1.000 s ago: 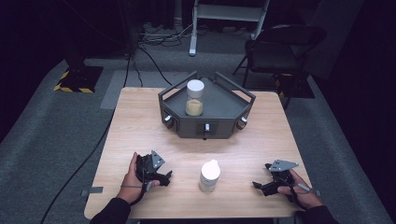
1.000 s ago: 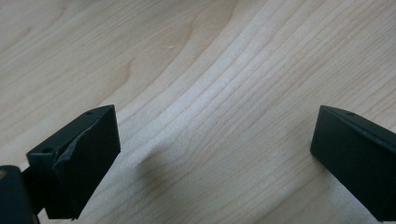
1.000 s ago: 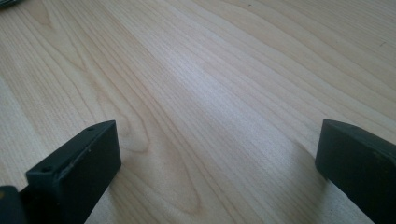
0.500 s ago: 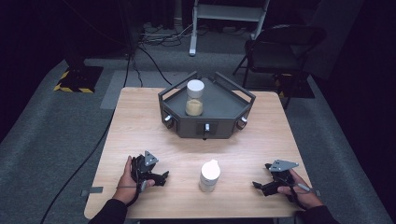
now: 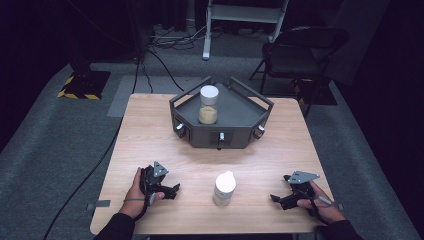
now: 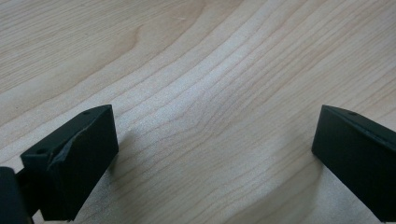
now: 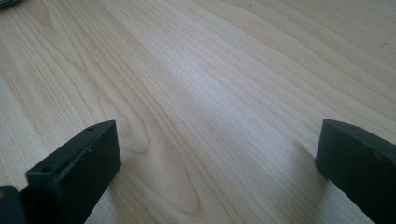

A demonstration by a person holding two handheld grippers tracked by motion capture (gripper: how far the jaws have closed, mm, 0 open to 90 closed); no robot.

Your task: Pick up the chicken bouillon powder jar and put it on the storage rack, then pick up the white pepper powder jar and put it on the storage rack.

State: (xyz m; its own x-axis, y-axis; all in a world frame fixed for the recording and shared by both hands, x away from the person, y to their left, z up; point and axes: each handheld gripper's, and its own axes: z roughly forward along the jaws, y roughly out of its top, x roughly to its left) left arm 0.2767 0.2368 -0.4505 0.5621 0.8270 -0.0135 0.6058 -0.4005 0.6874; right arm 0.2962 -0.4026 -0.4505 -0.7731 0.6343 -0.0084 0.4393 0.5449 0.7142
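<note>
The left tongs (image 5: 172,190) rest low on the wooden worktop (image 5: 150,135), near its front-left part, held by the person's left hand (image 5: 136,192). In the left gripper view the jaws stand wide apart w/ bare wood between them, so these tongs are released and grasp nothing. The right tongs (image 5: 276,198) lie near the front-right edge, in the right hand (image 5: 316,202); in the right gripper view the jaws are also spread wide over bare wood, so released too.

Between the two tongs, approx. in the middle of the front part, stands a small white bottle (image 5: 224,188), upright, apart from both tongs. It is nearer to the left tongs than to the right ones.

Farther back, at the centre of the worktop, sits a dark grey tray (image 5: 235,107) w/ raised walls. Inside it, toward its left-back part, a clear jar (image 5: 209,104) w/ white lid stands upright, approx. half filled w/ sth. tan.
</note>
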